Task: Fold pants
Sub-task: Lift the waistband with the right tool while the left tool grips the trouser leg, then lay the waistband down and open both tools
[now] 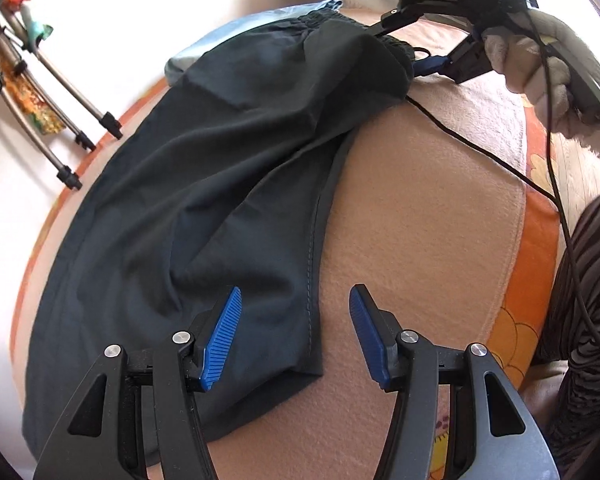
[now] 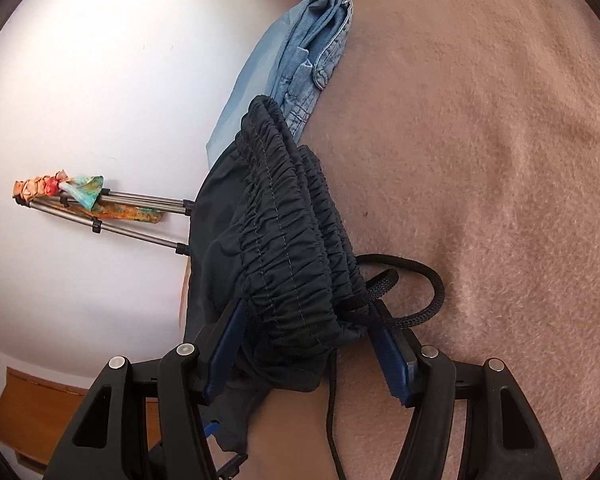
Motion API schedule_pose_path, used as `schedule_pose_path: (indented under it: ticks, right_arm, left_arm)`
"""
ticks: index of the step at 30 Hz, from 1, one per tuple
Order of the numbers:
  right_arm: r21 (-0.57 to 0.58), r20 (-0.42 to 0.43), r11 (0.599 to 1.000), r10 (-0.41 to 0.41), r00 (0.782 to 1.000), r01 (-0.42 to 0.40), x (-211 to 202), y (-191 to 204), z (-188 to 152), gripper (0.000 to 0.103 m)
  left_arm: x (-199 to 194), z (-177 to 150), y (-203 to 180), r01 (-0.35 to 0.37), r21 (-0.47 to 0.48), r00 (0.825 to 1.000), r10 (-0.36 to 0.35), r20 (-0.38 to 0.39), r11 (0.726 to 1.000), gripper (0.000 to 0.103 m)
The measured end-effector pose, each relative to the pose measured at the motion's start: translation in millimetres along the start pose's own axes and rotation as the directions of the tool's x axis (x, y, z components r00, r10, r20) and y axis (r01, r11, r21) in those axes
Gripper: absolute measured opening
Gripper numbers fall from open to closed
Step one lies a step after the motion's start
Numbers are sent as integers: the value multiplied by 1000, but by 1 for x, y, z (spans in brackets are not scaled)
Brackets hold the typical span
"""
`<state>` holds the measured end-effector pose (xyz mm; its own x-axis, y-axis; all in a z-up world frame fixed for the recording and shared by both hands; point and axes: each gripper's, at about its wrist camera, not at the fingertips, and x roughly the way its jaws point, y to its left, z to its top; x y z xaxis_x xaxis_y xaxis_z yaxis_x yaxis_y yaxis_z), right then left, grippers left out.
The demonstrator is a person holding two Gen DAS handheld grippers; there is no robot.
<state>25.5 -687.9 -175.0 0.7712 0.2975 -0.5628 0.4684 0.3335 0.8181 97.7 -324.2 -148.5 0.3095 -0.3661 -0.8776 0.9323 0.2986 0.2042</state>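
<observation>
Dark pants (image 1: pixel 204 184) lie on a pink blanket (image 1: pixel 420 220). The left claw (image 1: pixel 296 336) gapes empty over the hem; the right claw (image 2: pixel 306 344) stands loosely open around the bunched waistband (image 2: pixel 292 232).

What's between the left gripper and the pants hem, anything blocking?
Nothing visible. The left gripper is open right over the hem corner of the dark pants, with only bare pink blanket around it. The folded jeans lie far off, beyond the waistband.
</observation>
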Motion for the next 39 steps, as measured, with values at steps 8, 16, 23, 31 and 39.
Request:
schedule_pose_path:
  ticks: [8, 16, 23, 31, 39]
  right_arm:
    - [-89, 4, 996, -16, 1000, 16, -7, 19, 8, 25]
    - [-389, 137, 896, -174, 975, 215, -52, 86, 56, 18]
    - [-512, 162, 734, -428, 889, 446, -6, 64, 50, 19]
    - [-514, 246, 678, -470, 848, 525, -32, 60, 52, 32]
    - [-677, 236, 628, -311, 921, 385, -43, 134, 2, 41]
  left_arm:
    - [1, -4, 2, 40, 42, 999, -41, 22, 998, 3]
    - [-26, -10, 13, 174, -60, 982, -169, 80, 983, 2]
    - [-14, -9, 14, 210, -78, 978, -209, 31, 975, 9]
    - [-63, -29, 84, 117, -243, 988, -89, 122, 963, 25]
    - [-85, -85, 155, -9, -470, 991, 71, 115, 883, 25]
